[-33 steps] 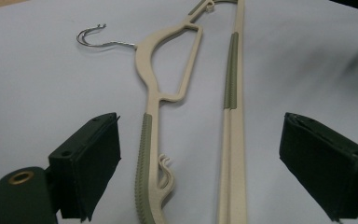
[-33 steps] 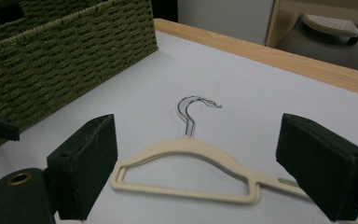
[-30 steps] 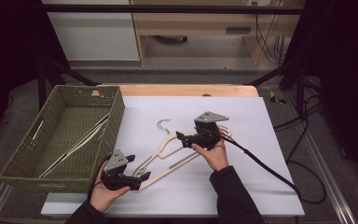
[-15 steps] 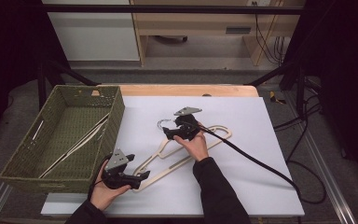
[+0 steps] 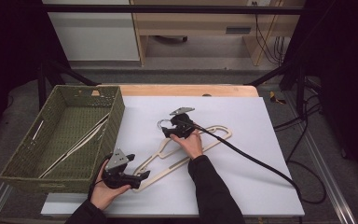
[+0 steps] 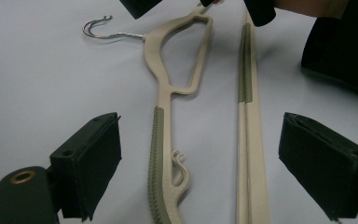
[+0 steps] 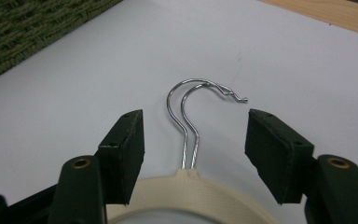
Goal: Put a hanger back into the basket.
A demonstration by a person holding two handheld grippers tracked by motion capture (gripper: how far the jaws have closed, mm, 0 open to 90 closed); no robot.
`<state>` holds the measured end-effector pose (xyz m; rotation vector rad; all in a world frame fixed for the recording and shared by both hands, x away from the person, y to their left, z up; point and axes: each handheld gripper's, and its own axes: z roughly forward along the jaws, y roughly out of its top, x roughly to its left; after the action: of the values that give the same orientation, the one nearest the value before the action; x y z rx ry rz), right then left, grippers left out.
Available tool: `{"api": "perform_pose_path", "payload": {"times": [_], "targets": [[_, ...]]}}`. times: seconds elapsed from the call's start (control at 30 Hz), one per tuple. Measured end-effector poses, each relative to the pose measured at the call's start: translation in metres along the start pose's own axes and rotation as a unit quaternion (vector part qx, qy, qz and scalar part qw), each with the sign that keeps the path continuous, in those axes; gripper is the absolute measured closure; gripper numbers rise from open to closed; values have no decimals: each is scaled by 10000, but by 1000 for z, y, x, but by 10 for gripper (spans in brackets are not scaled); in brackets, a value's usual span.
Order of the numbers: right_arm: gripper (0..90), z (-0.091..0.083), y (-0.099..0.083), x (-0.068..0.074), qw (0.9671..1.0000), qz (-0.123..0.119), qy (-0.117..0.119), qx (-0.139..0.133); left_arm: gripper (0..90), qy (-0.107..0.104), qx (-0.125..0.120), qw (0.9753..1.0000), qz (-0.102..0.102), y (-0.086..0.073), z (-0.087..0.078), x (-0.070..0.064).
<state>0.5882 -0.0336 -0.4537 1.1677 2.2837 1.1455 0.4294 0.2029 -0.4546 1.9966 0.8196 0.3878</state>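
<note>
Nearest you, your left gripper [image 5: 137,176] sits with jaws spread wide over the shoulder end of the cream hanger [image 5: 186,147] lying flat on the white table [image 5: 270,154]. Farther out, your right gripper [image 5: 168,130] straddles the hanger's wire hook [image 7: 191,116], jaws apart. The green basket [image 5: 116,116] stands at the left.

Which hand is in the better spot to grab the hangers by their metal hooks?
The right one. The right gripper is open with its fingers either side of the hooks. The left gripper is open too, but sits at the far end of the hangers.
</note>
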Motion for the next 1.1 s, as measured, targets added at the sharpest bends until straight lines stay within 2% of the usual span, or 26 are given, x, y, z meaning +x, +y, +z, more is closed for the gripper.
{"api": "perform_pose_path", "payload": {"times": [0.37,0.5,0.7,0.83,0.93,1.1], "targets": [[601,17,-5,0,9994,79,83,328,138,-8,10,10000,-10,0,1,0],[635,22,-9,-1,9989,92,52,461,141,-12,31,10000,-11,-1,2,0],[726,25,-11,-1,9989,102,-57,454,145,-16,83,10000,8,-1,3,0],[822,26,-10,-2,9988,115,-114,466,146,-17,84,10000,8,-1,4,0],[870,25,-10,-2,9983,241,-84,521,148,-22,96,10000,-8,-2,4,0],[887,25,-9,-3,9977,402,-37,538,148,-18,103,9999,-8,-2,5,1]]}}
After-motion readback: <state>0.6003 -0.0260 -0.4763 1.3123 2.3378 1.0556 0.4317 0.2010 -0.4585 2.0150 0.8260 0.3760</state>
